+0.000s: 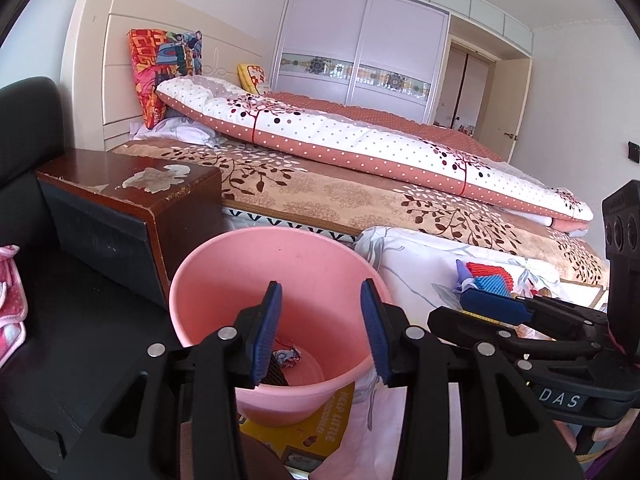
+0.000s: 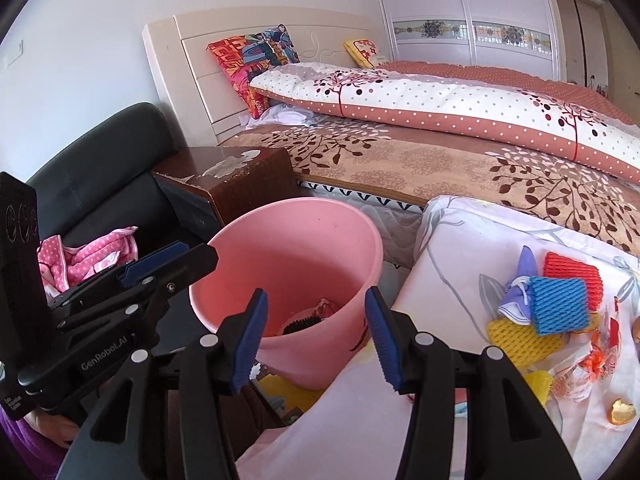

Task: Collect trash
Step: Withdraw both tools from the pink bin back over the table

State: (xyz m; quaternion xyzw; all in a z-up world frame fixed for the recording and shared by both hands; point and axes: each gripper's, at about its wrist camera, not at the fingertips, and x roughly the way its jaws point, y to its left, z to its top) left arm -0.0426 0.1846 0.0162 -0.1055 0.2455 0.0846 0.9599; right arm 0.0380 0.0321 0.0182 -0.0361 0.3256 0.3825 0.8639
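A pink bucket (image 1: 280, 264) stands beside the bed, with a dark mesh piece and a crumpled wrapper (image 1: 286, 358) at its bottom. My left gripper (image 1: 322, 332) is open and empty, just above the bucket's near rim. My right gripper (image 2: 316, 340) is open and empty at the bucket's (image 2: 296, 240) right rim. On the floral sheet (image 2: 460, 248) to the right lie foam nets, blue (image 2: 558, 306), red (image 2: 572, 276) and yellow (image 2: 520, 338), a purple cloth scrap (image 2: 520, 280), wrappers (image 2: 592, 360) and orange peel (image 2: 622, 412). The same pile (image 1: 488, 276) shows in the left wrist view.
A brown nightstand (image 1: 132, 192) stands behind the bucket, by a black sofa (image 2: 92, 168) with a pink dotted cloth (image 2: 88, 260). The bed carries a folded polka-dot quilt (image 1: 360, 132) and pillows (image 1: 164, 68). A yellow box (image 1: 320, 428) lies under the bucket. A wardrobe (image 1: 360, 48) fills the back wall.
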